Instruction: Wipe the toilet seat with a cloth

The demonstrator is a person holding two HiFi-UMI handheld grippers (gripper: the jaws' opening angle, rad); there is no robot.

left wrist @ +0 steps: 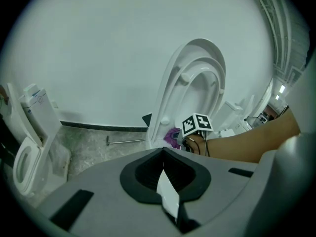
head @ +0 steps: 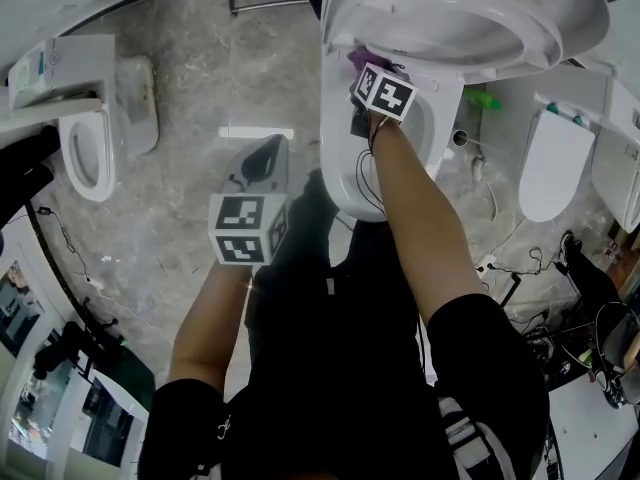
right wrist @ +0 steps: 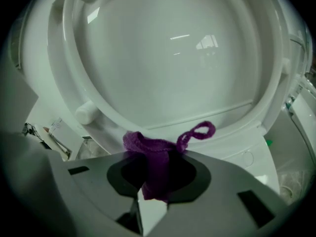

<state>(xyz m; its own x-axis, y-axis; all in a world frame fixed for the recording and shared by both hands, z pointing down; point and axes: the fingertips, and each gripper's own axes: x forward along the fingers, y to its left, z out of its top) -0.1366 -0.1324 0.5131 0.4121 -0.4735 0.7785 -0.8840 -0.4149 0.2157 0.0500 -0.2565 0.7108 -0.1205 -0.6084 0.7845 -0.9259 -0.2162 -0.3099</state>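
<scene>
Right gripper point(right wrist: 155, 184) clamped on the purple cloth point(right wrist: 150, 154), up against the raised toilet seat point(head: 525, 43).

From my end, the cloth is pinched between the right jaws, its bunched end and a loose loop sticking out past them, just at the lower edge of the upright seat, above the back of the toilet bowl point(head: 343, 183). I cannot tell whether the cloth touches the seat. The left gripper point(head: 262, 160) hangs over the stone floor point(head: 190, 98), beside the bowl, jaws together with nothing between them.
</scene>
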